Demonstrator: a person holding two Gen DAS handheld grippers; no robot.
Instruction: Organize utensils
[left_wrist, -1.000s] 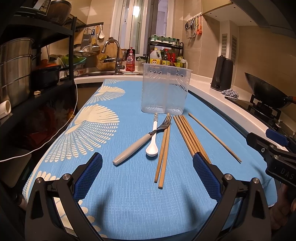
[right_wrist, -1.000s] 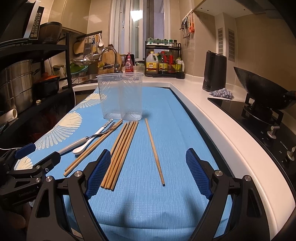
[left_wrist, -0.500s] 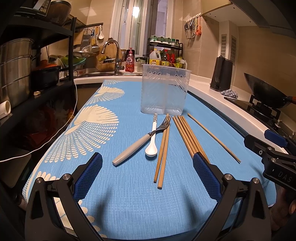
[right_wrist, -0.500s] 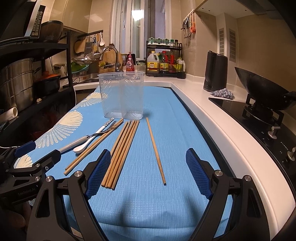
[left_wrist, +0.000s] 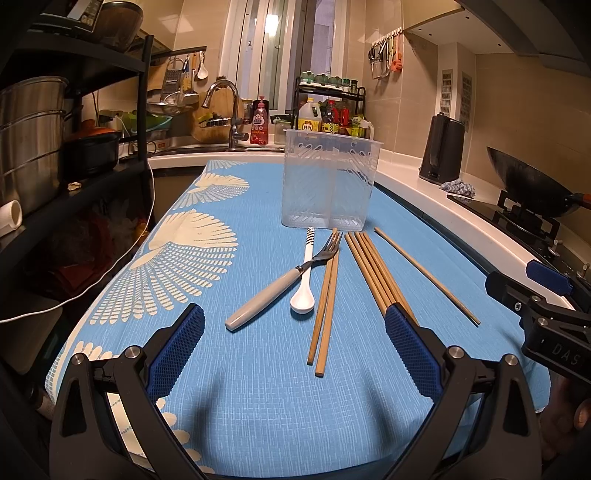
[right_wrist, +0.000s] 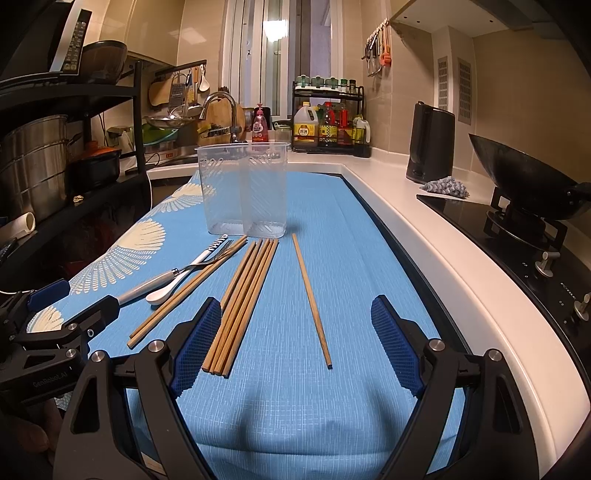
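Centre of the left wrist view: fork with a pale handle crossing over a white spoon, just left of a pair of chopsticks. Right of these, a tight bundle of chopsticks, its near ends hidden behind the right pad. Further right, a single chopstick lying apart. All ahead of the left gripper, jaws spread wide, nothing between the pads, well short of the utensils. In the right wrist view, right gripper likewise spread wide and empty, its left pad just over the bundle's near ends, the single chopstick lying between the pads' lines. Beyond the utensils, upper centre, a clear two-compartment holder standing upright, empty. Bare blue cloth in the lower frame, free between grippers and utensils. At right, white counter edge, then stove with wok and a dark kettle. At left, cloth edge and black shelving with pots.
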